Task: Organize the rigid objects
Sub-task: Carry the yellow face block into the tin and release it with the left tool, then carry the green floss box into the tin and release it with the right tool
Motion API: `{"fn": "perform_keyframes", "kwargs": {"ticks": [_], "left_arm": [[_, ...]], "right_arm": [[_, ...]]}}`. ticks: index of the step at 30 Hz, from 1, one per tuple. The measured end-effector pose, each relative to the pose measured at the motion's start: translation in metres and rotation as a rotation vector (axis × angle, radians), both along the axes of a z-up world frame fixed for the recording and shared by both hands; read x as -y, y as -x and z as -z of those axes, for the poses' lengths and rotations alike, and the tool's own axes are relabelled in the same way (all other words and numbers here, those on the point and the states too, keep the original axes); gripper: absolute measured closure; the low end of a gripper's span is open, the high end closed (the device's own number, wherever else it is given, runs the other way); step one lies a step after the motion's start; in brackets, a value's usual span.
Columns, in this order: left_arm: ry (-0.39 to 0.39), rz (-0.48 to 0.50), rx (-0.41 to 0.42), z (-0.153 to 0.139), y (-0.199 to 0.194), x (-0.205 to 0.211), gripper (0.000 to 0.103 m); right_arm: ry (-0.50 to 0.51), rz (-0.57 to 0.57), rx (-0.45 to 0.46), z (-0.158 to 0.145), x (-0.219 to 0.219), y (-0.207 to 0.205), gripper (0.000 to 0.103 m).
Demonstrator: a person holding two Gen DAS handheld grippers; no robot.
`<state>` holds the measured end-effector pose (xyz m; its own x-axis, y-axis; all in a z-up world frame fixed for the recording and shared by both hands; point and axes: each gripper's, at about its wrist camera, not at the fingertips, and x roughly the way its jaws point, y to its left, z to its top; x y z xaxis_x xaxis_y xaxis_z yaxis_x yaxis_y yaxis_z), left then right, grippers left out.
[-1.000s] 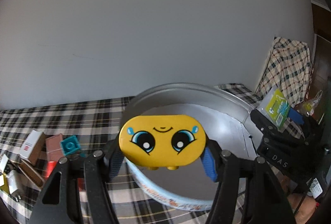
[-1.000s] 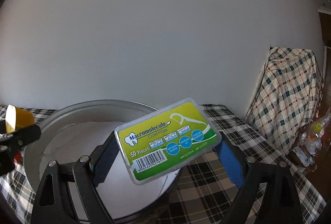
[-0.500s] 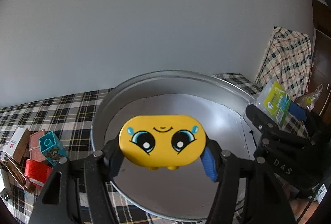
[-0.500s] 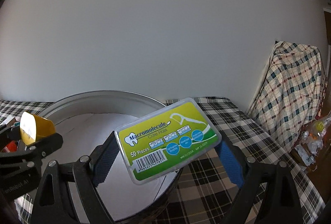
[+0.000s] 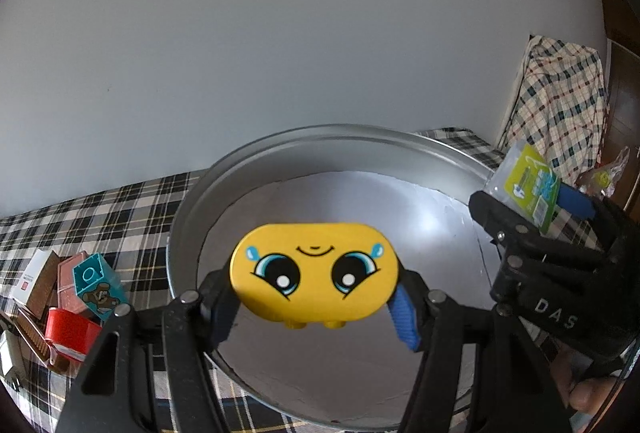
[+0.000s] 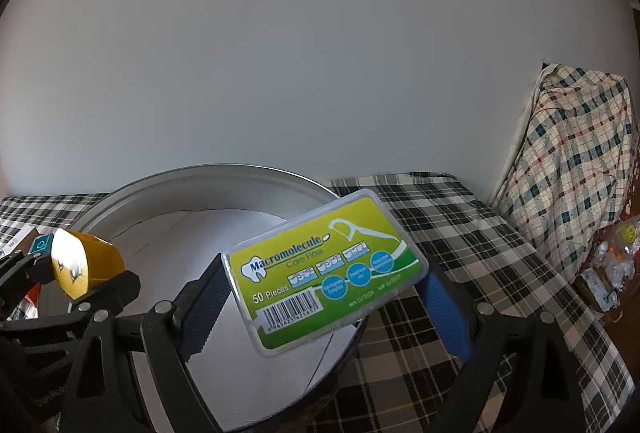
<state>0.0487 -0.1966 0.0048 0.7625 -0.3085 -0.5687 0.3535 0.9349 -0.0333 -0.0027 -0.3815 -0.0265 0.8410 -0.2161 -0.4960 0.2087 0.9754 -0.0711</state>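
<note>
**A:** What is each gripper carrying?

**B:** The left gripper (image 5: 314,297) is clamped on a yellow toy block (image 5: 314,275), an oval piece printed with a cartoon face: two big blue eyes, a small smile, teardrops at the corners. The block sits crosswise between the two fingers, face toward the camera. The right gripper (image 6: 326,297) is clamped on a floss pick box (image 6: 325,274), a flat clear case with a green label reading "Macromolecule Care Floss, 50 Pieces" and a barcode. The box is tilted, its right end higher.

**A:** Where are those two things?

**B:** Both hang in the air over a large round metal basin (image 5: 192,217) with a pale, bare bottom. The block is above the basin's near left part; the box is above its right rim.

**A:** What surrounds the basin?

**B:** It stands on a black-and-white plaid cloth (image 6: 460,245). To its left lie more items in a cluster: a teal toy block (image 5: 98,287) with a bear picture, a red container (image 5: 70,333), a white and brown box (image 5: 34,281). At far right a checked fabric (image 6: 576,169) drapes over something tall against the grey wall (image 5: 280,33).
</note>
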Motion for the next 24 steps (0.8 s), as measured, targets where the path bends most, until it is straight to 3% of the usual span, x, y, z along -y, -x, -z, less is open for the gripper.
{"fn": "perform_keyframes", "kwargs": {"ticks": [13, 14, 16, 17, 20, 24], "left_arm": [[-0.023, -0.017, 0.006, 0.002, 0.000, 0.002, 0.038], [-0.025, -0.019, 0.012, 0.001, 0.002, 0.001, 0.032], [-0.028, -0.052, 0.035, -0.001, 0.006, -0.001, 0.007], [-0.021, -0.065, 0.047, -0.002, 0.008, -0.003, 0.000], [0.057, -0.066, 0.090, -0.009, 0.016, -0.016, 0.000], [0.095, -0.104, 0.098, -0.015, 0.017, -0.030, 0.000]], "right_arm": [[-0.047, -0.008, -0.037, 0.005, 0.006, -0.007, 0.011], [-0.052, -0.005, -0.029, 0.005, 0.007, -0.006, 0.011], [-0.070, 0.010, 0.007, 0.002, 0.010, 0.000, 0.011], [-0.075, 0.018, 0.019, 0.001, 0.011, 0.001, 0.011], [-0.087, 0.060, 0.083, -0.006, 0.018, 0.009, 0.010], [-0.168, 0.106, 0.208, -0.018, 0.036, 0.026, 0.003]]}}
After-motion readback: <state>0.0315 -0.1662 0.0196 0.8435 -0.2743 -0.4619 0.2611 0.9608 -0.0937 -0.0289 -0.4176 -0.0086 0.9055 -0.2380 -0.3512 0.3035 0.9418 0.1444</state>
